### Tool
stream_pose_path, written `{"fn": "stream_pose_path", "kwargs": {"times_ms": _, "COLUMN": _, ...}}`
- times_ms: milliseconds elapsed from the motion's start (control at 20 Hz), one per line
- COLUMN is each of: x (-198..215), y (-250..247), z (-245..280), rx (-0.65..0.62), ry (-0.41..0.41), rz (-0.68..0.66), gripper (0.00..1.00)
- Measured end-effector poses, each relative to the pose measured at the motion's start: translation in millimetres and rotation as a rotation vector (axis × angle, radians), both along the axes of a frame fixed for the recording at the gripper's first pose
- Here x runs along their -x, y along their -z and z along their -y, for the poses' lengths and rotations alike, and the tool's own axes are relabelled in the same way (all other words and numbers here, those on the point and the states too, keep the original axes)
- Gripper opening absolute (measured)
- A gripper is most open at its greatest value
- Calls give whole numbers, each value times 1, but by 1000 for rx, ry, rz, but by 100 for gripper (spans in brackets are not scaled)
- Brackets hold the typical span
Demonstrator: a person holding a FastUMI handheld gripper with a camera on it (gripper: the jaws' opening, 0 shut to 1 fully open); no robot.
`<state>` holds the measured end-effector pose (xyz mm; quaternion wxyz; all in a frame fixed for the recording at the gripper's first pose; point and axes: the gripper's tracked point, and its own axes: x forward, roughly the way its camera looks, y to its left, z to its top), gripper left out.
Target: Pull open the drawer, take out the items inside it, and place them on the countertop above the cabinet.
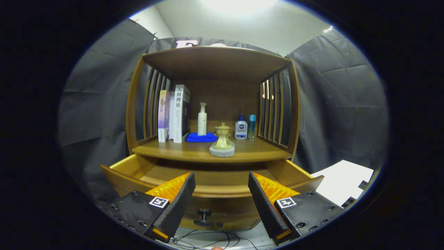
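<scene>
Gripper view: the drawer (215, 180) stands pulled out toward the camera, its curved front panel lying across the gap between the two fingers and partly covered by their tips. The drawer's dark knob (204, 217) shows low between the fingers, below the panel's top edge. The gripper (222, 189) is spread wide and holds nothing; its ribbed black pads (180, 205) sit to either side of the drawer front, not touching the knob. The gripper is level, pointing straight at the cabinet (215, 104), fingers at about drawer height.

What can be seen of the drawer's floor is bare wood; the near part is hidden behind the front panel, so contents there cannot be told.

On the countertop (194, 151) above the drawer, near its front edge, a pale green pottery piece (222, 137) sits on a grey stone-like base (222, 150). Behind it, a blue cloth (202, 138) lies under a white pump bottle (202, 119). Books (175, 113) stand upright at the left slatted side. A small white bottle with a blue cap (241, 127) and a slim teal bottle (252, 125) stand side by side near the right slats.

White sheets (343, 182) lie to the right of the cabinet. Thin cables (208, 239) trail on the floor below the drawer.
</scene>
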<state>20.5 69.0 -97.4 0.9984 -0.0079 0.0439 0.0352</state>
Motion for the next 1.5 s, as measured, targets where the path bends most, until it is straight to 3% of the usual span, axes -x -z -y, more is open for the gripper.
{"fn": "stream_pose_path", "kwargs": {"times_ms": 250, "x": 12, "y": 53, "z": -5, "rx": 38, "ry": 2, "rz": -31, "gripper": 97}}
{"fn": "stream_pose_path", "kwargs": {"times_ms": 550, "x": 1, "y": 90, "z": -17, "rx": 81, "ry": -55, "rz": -66, "gripper": 97}}
{"fn": "stream_pose_path", "kwargs": {"times_ms": 1500, "x": -47, "y": 77, "z": -22, "rx": 36, "ry": -47, "rz": -66, "gripper": 98}}
